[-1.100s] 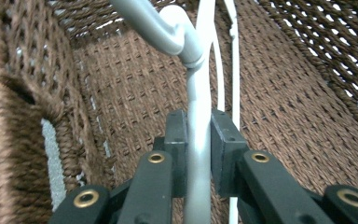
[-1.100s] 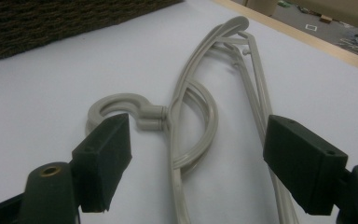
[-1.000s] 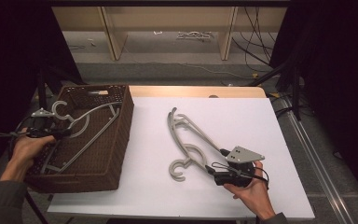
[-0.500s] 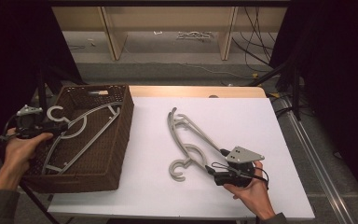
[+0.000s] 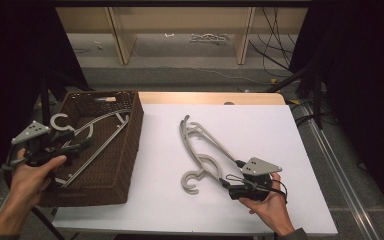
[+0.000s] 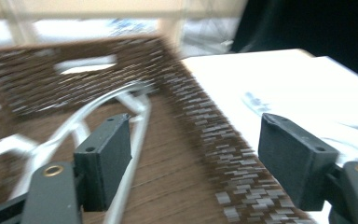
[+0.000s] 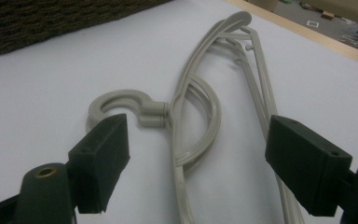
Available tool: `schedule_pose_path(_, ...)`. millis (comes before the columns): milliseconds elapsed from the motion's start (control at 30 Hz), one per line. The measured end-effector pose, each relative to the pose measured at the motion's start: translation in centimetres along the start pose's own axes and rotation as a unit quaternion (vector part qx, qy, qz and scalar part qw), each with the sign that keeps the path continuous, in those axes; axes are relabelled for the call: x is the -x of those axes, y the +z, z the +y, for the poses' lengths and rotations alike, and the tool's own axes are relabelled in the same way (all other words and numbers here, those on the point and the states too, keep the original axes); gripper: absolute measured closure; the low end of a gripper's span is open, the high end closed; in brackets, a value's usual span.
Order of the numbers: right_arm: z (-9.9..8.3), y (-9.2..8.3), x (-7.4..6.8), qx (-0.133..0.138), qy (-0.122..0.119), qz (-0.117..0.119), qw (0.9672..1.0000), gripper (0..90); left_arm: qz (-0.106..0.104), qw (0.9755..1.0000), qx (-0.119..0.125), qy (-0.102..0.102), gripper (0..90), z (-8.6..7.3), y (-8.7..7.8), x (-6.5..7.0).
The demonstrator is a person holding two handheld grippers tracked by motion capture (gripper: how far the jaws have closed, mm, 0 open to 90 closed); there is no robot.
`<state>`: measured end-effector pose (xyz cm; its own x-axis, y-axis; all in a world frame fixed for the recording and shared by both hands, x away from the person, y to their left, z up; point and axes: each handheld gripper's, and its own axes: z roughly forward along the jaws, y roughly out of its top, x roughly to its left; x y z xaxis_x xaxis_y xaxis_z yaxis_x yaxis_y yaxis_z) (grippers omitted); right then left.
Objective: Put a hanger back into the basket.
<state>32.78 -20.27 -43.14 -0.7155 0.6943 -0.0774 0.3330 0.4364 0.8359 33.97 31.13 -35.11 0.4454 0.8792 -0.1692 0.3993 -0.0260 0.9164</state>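
White sheeting covers the table (image 5: 280, 130), with a strip of pale wood showing along its far edge. At the left side sits a dark brown woven basket (image 5: 125, 160), rectangular, holding 1 grey plastic hanger (image 5: 87, 131) laid slantwise. The left gripper view, blurred, brings out the basket's coarse weave and that hanger's thin bars beneath. A second grey hanger (image 5: 200, 150), smooth and curved, lies flat mid-table. The right gripper view shows its open hook just beyond the fingers. The left gripper (image 5: 82, 143) hangs over the basket, fingers just opened wide, nothing between. The right gripper (image 5: 225, 184) rests near the hook, fingers spread, touching nothing.
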Motion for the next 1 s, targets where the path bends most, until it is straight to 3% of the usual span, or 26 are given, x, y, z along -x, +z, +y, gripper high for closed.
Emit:
schedule_pose_path(100,0.0,0.0,-0.1,0.0,0.0,0.0,1.0,22.6,-0.018,0.9991,0.038,0.009,21.8,-0.3,-0.1,2.4)
schedule_pose_path(200,0.0,-0.1,-0.2,0.004,0.001,-0.001,1.0,22.7,-0.039,0.9964,0.074,0.016,20.1,-0.7,0.0,4.7)
schedule_pose_path(333,0.1,-0.3,-0.5,0.013,0.008,-0.001,0.9999,22.8,-0.058,0.9929,0.088,0.055,19.2,-1.4,0.8,7.6)
schedule_pose_path(433,0.1,-0.6,-0.7,0.029,0.016,-0.007,0.9994,23.0,-0.074,0.9912,0.086,0.068,19.2,-2.5,1.7,9.2)
schedule_pose_path(567,0.1,-0.9,-1.0,0.049,0.022,-0.008,0.9985,22.9,-0.086,0.991,0.077,0.069,18.5,-4.3,2.7,10.4)
schedule_pose_path(667,0.1,-1.1,-1.2,0.054,0.024,-0.005,0.9983,22.8,-0.091,0.9891,0.072,0.09,18.5,-5.4,3.3,11.2)
schedule_pose_path(767,0.1,-1.1,-1.3,0.057,0.026,0.0,0.9981,22.4,-0.085,0.9855,0.076,0.125,18.2,-6.3,3.5,11.9)
schedule_pose_path(800,0.0,-1.1,-1.3,0.053,0.027,0.003,0.9982,22.2,-0.095,0.9821,0.081,0.141,18.0,-6.4,3.6,11.9)
schedule_pose_path(1000,-0.1,-0.8,-1.3,0.061,0.035,0.014,0.9974,20.4,-0.103,0.9829,0.077,0.132,17.0,-7.9,3.9,11.8)
